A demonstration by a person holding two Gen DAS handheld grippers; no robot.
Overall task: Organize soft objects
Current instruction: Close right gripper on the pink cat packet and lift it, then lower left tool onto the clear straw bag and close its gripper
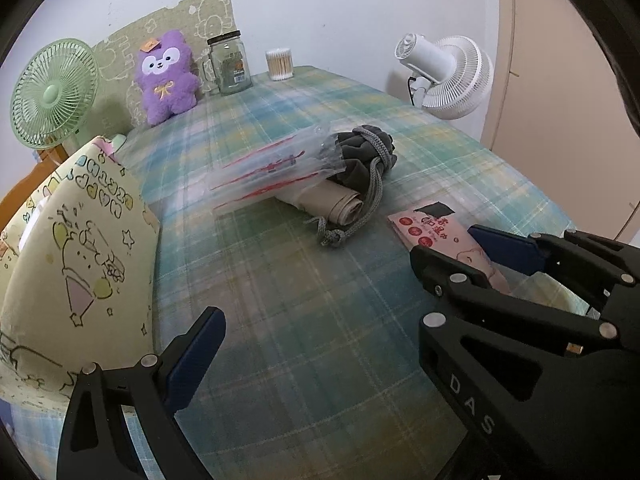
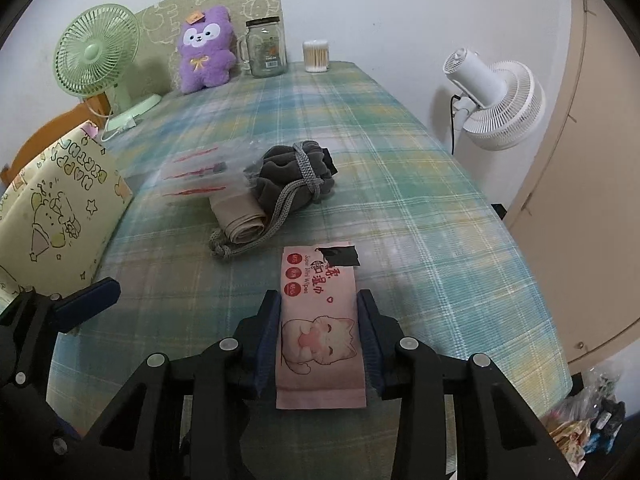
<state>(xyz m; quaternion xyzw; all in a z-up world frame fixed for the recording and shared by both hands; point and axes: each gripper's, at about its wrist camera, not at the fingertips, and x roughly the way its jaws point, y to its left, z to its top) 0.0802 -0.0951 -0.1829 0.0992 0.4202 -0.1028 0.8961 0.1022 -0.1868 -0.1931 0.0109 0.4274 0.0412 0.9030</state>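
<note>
Plaid cloth (image 2: 420,200) covers table; white wall (image 2: 400,8) behind

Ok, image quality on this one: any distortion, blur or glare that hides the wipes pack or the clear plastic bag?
Left wrist view: strong fisheye bending, dark corners; the clear plastic bag looks smeared and hazy; the right gripper covers much of the wipes pack. Right wrist view: same bending, even soft light, wipes pack sharp with readable print between the right gripper's fingers; the bag stays blurry.

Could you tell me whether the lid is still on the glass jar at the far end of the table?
Yes, the glass jar beside the purple plush has its dark lid seated on top.
</note>
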